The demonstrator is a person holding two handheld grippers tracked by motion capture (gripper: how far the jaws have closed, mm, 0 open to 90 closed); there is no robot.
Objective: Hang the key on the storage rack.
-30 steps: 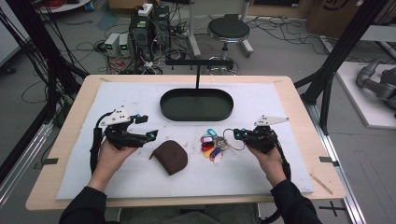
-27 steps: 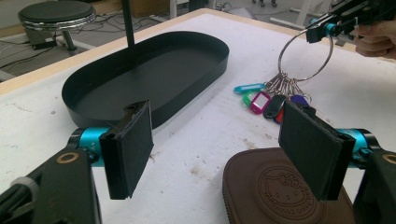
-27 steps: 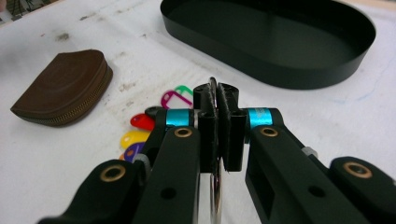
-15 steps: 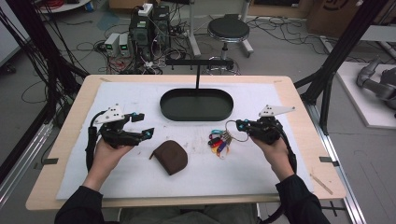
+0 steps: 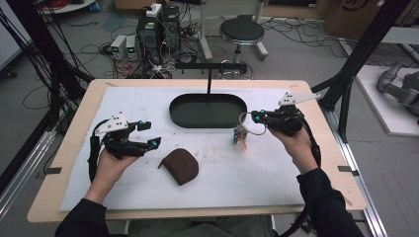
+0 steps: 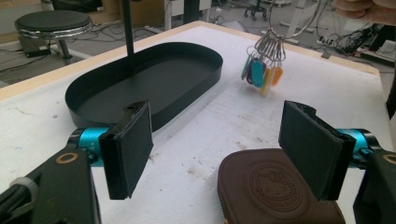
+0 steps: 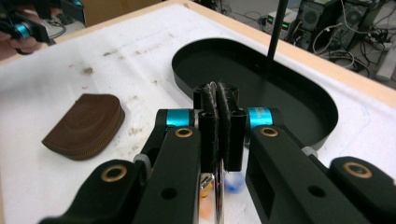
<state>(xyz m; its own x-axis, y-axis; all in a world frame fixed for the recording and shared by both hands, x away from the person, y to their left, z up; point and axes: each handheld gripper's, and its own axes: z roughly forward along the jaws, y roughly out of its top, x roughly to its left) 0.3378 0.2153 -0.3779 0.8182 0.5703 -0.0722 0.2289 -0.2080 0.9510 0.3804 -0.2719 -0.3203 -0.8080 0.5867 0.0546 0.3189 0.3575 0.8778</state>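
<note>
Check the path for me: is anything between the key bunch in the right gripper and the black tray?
Nothing visible blocks it. The right gripper holds the key bunch by its ring, lifted just off the black tray's right end. The brown pouch lies off to the side.

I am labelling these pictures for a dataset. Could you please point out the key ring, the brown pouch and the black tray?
key ring [image 5: 246, 123], high view, on the metal loop.
brown pouch [image 5: 181, 165], high view, middle of its top face.
black tray [image 5: 174, 105], high view, on its left rim.
</note>
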